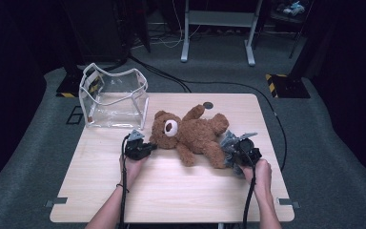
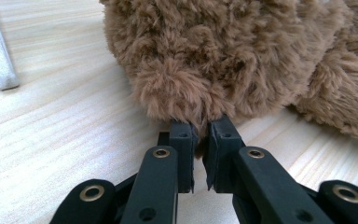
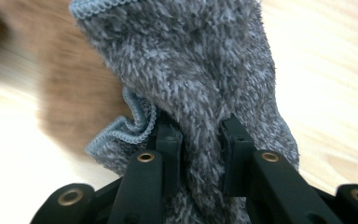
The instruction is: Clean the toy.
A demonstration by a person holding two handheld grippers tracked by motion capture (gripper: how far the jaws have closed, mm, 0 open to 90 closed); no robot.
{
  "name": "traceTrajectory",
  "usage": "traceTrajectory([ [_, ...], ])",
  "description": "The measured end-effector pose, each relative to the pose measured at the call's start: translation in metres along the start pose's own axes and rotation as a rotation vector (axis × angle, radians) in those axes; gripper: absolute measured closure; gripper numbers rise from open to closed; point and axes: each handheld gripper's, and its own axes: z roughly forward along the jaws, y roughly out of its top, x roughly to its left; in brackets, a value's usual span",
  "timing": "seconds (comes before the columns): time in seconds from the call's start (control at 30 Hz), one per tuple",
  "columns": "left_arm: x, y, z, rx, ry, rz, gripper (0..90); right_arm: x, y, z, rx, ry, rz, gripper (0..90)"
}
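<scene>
A: What did the left gripper [image 2: 200,135] have?

B: Its jaws were nearly together, pinching a tuft of fur at the edge of the teddy bear [image 2: 223,60], which lay on the wooden table [image 2: 51,130] straight ahead of the fingertips.

A: And the right gripper [image 3: 200,135]?

B: Clamped on a bunched grey cloth [image 3: 200,70] that rose between and beyond its fingers, with the bear's leg blurred just past the cloth. A clear bag [image 1: 114,98] stood well beyond the left fingers.
</scene>
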Motion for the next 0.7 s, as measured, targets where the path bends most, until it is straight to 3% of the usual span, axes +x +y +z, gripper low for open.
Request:
traceTrajectory([
  [0.07, 0.0, 0.0, 0.0, 0.0, 0.0, 0.0, 82.4, 0.001, -0.003, 0.008, 0.0, 0.019, 0.005, 74.2],
  [0.2, 0.0, 0.0, 0.0, 0.0, -0.001, 0.0, 82.5, 0.007, -0.007, 0.01, -0.001, 0.133, 0.02, 74.7],
  [0.3, 0.0, 0.0, 0.0, -0.002, -0.003, 0.0, 82.5, 0.004, -0.006, -0.006, -0.054, 0.164, 0.031, 74.8],
  [0.4, 0.0, 0.0, 0.0, -0.006, -0.01, 0.0, 82.5, 0.006, 0.003, -0.03, -0.138, 0.154, 0.028, 74.7],
  [0.53, 0.001, -0.001, -0.001, -0.02, -0.029, -0.018, 83.0, 0.024, 0.025, -0.048, -0.199, 0.156, -0.052, 74.6],
  [0.63, 0.003, -0.001, -0.003, -0.02, -0.042, -0.019, 83.0, 0.05, 0.047, -0.045, -0.232, 0.173, -0.134, 74.5],
  [0.7, 0.003, -0.001, -0.003, -0.027, -0.05, -0.022, 83.0, 0.07, 0.061, -0.037, -0.225, 0.181, -0.174, 74.5],
])
